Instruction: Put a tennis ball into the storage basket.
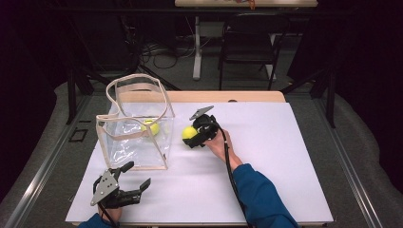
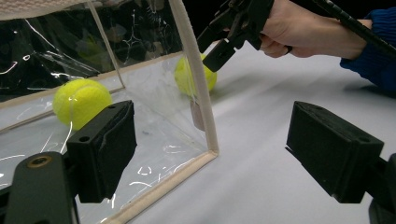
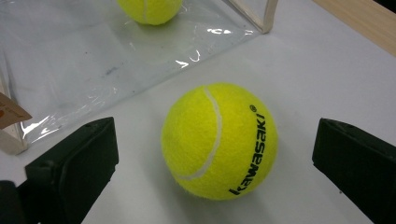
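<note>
Yellow felt ball (image 3: 219, 141), white seam, black "kawasaki" print, between spread right gripper (image 3: 215, 163) jaws, untouched; left gripper (image 2: 224, 158) spread, empty.

High view down over the table (image 1: 266, 156); both tool cameras low and close, sharing the clear bag (image 2: 154, 116).

Top edge is cropping the bagged ball (image 3: 149, 9) in right gripper view; bag trim (image 2: 198, 79) is hiding part of the outer ball (image 2: 209, 77) (left gripper view).
</note>
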A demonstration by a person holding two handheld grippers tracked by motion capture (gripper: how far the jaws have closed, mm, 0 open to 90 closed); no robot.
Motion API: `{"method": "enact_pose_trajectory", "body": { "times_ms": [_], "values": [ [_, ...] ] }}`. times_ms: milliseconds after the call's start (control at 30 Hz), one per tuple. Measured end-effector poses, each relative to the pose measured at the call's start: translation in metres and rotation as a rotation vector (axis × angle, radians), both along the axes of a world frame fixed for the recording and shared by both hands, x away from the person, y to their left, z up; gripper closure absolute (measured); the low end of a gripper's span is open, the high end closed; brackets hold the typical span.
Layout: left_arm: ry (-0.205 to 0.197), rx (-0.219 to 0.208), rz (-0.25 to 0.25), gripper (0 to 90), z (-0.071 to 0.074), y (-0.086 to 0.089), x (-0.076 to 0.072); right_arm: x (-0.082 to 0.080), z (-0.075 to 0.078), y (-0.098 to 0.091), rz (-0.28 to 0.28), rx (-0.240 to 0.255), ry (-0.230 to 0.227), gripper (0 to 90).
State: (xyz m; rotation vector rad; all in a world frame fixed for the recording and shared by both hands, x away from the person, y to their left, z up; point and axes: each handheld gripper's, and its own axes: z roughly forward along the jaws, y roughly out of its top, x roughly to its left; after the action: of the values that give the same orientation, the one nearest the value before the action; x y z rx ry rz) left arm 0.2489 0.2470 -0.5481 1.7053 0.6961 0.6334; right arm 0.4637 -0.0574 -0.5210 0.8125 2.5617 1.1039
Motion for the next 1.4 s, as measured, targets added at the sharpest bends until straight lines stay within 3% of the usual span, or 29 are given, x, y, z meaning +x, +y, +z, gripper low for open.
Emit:
{"method": "enact_pose_trajectory", "body": {
  "times_ms": [533, 700, 1067, 1267, 1400],
  "values": [
    [0.003, 0.001, 0.0, 15.9, 0.0, 0.0, 0.0, 0.005, -0.01, 0.005, -0.002, -0.005, 0.025, 1.5],
    [0.003, -0.001, 0.002, 15.9, 0.0, 0.0, 0.001, 0.006, -0.013, 0.007, 0.006, -0.014, 0.041, 10.2],
    [0.004, 0.001, 0.004, 15.9, 0.0, 0.0, 0.001, 0.008, -0.017, 0.007, -0.007, -0.007, 0.056, 14.2],
    [0.008, -0.004, 0.001, 15.9, -0.001, 0.0, 0.002, 0.008, -0.018, 0.006, -0.023, -0.013, 0.062, 24.6],
    [0.009, -0.005, -0.001, 15.9, -0.001, 0.0, 0.002, 0.01, -0.019, 0.003, -0.031, 0.005, 0.079, 25.6]
  ]
}}
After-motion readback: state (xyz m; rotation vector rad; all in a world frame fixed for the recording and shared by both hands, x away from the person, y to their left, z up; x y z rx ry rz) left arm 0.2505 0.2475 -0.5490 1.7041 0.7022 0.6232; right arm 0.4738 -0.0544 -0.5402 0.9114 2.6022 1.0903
